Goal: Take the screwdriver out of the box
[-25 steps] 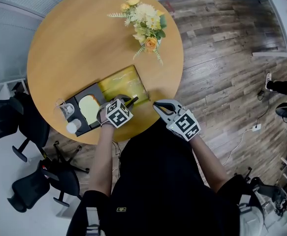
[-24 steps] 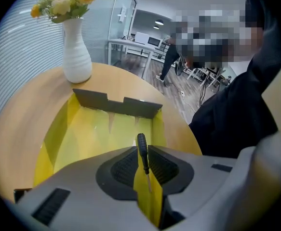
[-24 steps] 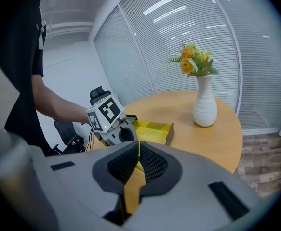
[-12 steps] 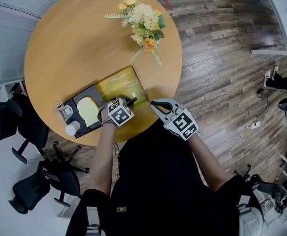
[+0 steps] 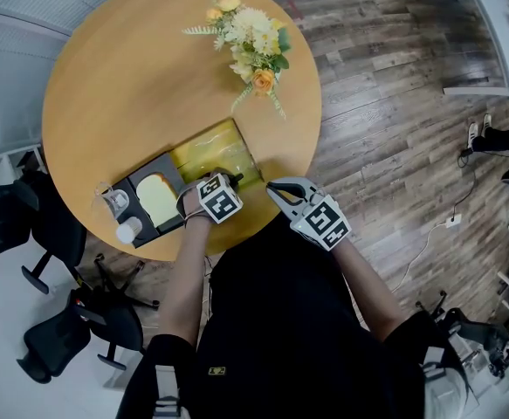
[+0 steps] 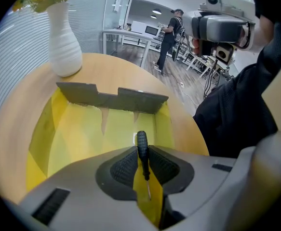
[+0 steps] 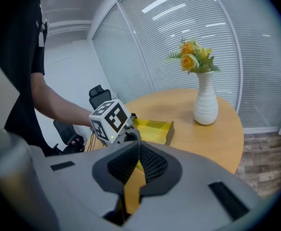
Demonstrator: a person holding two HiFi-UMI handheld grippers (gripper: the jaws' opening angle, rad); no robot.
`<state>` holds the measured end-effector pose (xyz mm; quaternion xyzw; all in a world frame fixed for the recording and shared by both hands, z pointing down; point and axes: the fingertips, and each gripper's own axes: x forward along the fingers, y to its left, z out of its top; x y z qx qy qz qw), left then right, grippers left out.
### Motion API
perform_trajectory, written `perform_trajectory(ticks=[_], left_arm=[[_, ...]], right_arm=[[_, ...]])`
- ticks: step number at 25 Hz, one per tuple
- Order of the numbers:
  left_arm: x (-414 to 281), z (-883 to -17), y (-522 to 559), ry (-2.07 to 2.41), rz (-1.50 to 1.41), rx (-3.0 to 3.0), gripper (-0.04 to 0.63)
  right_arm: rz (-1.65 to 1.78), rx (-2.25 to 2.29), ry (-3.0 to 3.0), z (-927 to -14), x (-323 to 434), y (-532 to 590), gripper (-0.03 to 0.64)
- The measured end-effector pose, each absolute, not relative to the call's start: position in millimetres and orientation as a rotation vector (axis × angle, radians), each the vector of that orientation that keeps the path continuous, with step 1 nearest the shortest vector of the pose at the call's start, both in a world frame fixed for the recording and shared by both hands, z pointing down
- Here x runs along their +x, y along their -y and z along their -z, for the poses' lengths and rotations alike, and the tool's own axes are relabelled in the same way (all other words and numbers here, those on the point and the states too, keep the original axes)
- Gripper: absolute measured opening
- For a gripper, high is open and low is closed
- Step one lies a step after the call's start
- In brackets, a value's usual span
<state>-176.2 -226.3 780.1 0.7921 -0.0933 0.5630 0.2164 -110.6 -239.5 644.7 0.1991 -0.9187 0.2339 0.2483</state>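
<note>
The open yellow box point(image 5: 212, 149) lies on the round wooden table point(image 5: 123, 85), near its front edge. My left gripper point(image 5: 229, 182) hovers over the box's near end, shut on the screwdriver. In the left gripper view the black ribbed handle of the screwdriver point(image 6: 141, 147) stands pinched between the pads of the left gripper point(image 6: 141, 152), shaft pointing back toward the camera, above the yellow box point(image 6: 92, 134). My right gripper point(image 5: 278, 188) is shut and holds nothing, just right of the box at the table's rim. The right gripper point(image 7: 139, 147) looks toward the left gripper's marker cube and the box point(image 7: 153, 128).
A white vase of flowers point(image 5: 254, 37) stands at the far side of the table. A black lid with a yellow pad point(image 5: 154, 195) lies left of the box, with two small cups point(image 5: 119, 208) beside it. Office chairs point(image 5: 27, 225) stand by the table's left. A person point(image 6: 171, 28) stands far off.
My left gripper has shifted slightly right and forward with the screwdriver. The right gripper has barely moved.
</note>
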Motion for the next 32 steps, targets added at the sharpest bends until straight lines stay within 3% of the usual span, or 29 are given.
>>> perform_trajectory(ticks=[32], left_arm=[[-198, -717, 228, 0.646, -1.426, 2.293, 0.067]], right_arm=[[-0.468, 0.508, 2.562, -617, -122, 231, 0.009]])
